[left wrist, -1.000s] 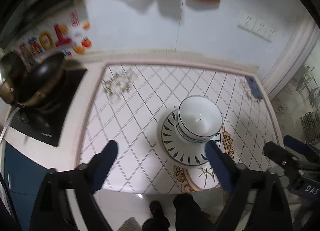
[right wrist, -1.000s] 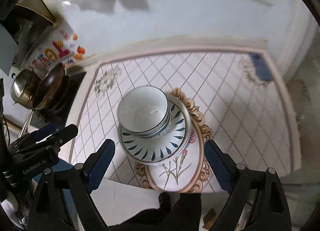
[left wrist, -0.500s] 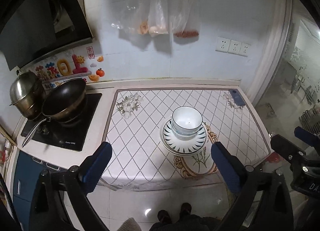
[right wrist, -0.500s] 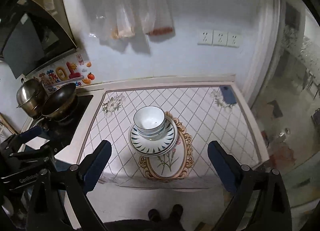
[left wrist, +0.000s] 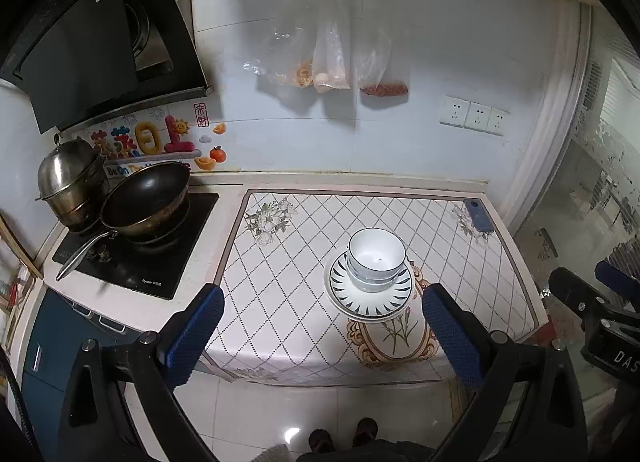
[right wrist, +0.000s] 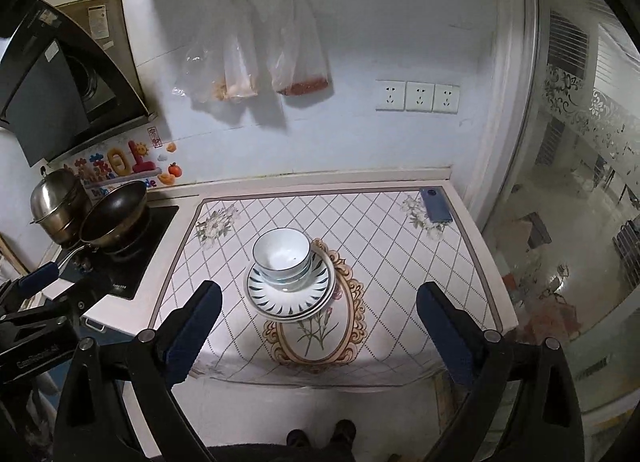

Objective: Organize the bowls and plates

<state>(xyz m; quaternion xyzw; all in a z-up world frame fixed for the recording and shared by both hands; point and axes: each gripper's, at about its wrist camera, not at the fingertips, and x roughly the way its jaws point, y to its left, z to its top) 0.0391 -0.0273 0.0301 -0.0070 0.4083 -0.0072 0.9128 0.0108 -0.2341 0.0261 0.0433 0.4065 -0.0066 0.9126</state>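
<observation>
Stacked white bowls [left wrist: 376, 258] with a blue rim sit on a small pile of white plates [left wrist: 370, 300] with dark blue petal marks, on the patterned counter mat [left wrist: 280, 294]. My left gripper [left wrist: 320, 302] hangs open well above and in front of the counter, nothing between its blue pads [left wrist: 196, 334]. In the right wrist view the same bowls [right wrist: 282, 258] and plates [right wrist: 288, 296] lie below my right gripper [right wrist: 318, 298], which is open and empty too. Each gripper shows at the edge of the other's view, and neither touches the dishes.
A black wok [left wrist: 146, 197] and a steel pot [left wrist: 70, 181] stand on the stove [left wrist: 132, 266] at left under a range hood [left wrist: 100, 45]. A blue phone [left wrist: 478, 215] lies at the counter's back right corner. Plastic bags [left wrist: 332, 49] hang on the wall. A person's shoes [left wrist: 344, 436] show below.
Both grippers have drawn back and upward from the dishes, so the stack now looks smaller and farther away. The bowls and plates have stayed put.
</observation>
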